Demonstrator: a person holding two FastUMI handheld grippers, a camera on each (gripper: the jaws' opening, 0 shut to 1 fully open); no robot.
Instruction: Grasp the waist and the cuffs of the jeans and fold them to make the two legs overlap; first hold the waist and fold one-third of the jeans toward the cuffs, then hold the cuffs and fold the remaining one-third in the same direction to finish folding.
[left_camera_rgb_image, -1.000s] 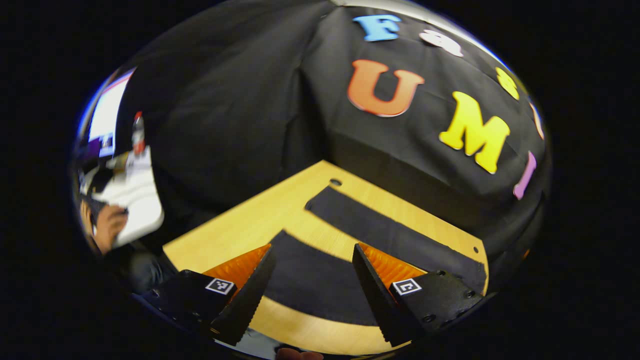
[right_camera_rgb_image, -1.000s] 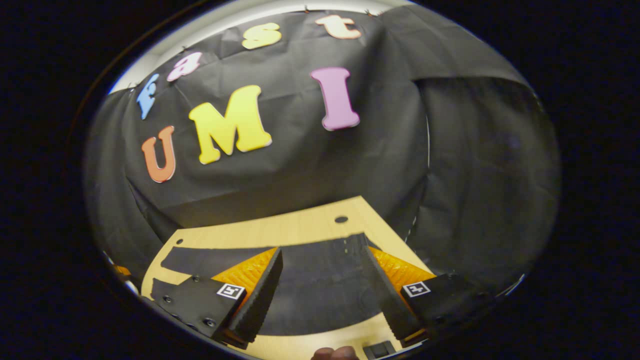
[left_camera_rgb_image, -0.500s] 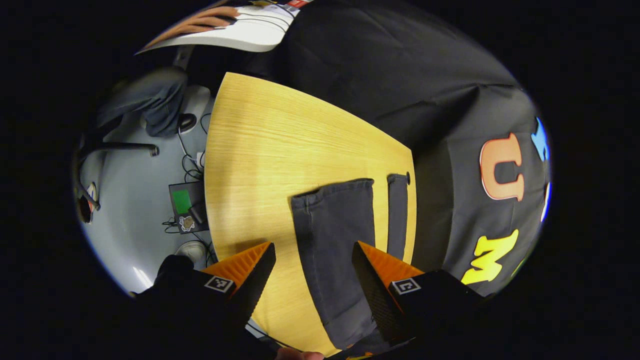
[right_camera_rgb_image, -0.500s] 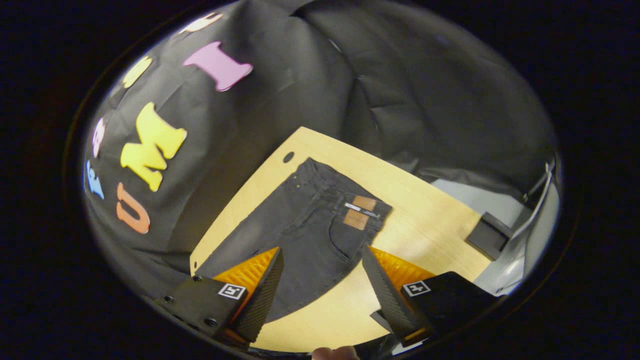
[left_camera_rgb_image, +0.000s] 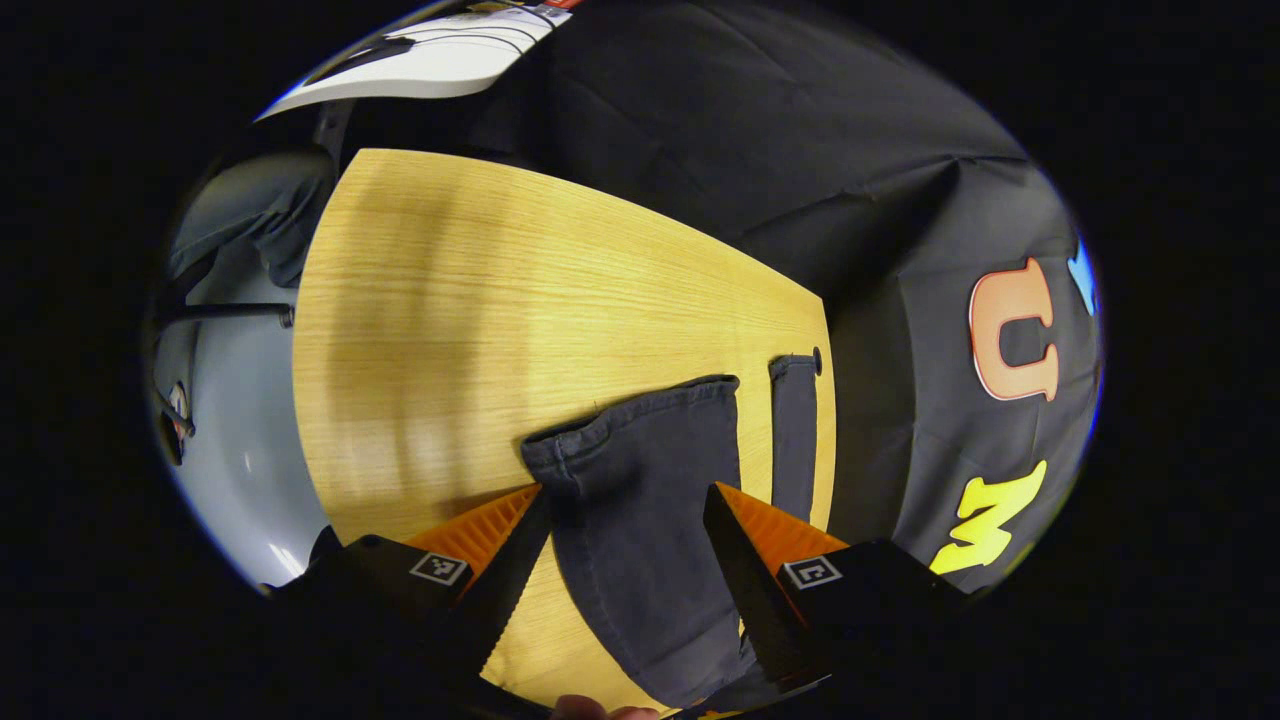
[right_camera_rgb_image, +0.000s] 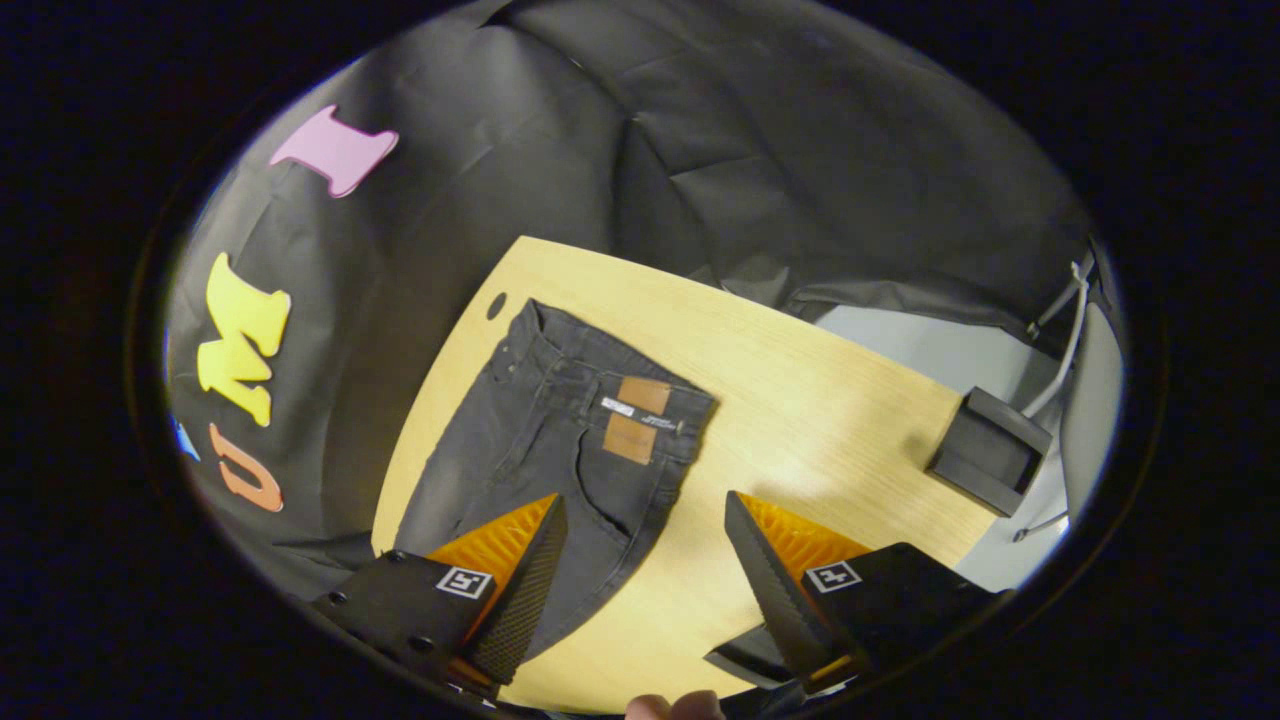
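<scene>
Dark grey jeans lie flat on a light wooden table (left_camera_rgb_image: 480, 300). In the left gripper view the near leg (left_camera_rgb_image: 640, 500) ends in a cuff (left_camera_rgb_image: 625, 415), and the far leg (left_camera_rgb_image: 795, 430) lies apart beside it. My left gripper (left_camera_rgb_image: 625, 560) hovers open over the near leg, its fingers astride the cloth. In the right gripper view the waist (right_camera_rgb_image: 610, 385) with a brown patch (right_camera_rgb_image: 635, 420) lies ahead. My right gripper (right_camera_rgb_image: 645, 570) is open above the table, its left finger over the jeans' hip and its right finger over bare wood.
A black box (right_camera_rgb_image: 990, 450) sits past the table's right edge in the right gripper view. A small hole (right_camera_rgb_image: 496, 305) marks the table's far corner by the waist. Black cloth walls close the far sides. Grey floor (left_camera_rgb_image: 225, 400) lies beyond the table's left edge.
Both grippers swung from facing the back wall down toward the jeans' two ends. Since half a second ago the left has come nearer the cuff and the right nearer the waist.
</scene>
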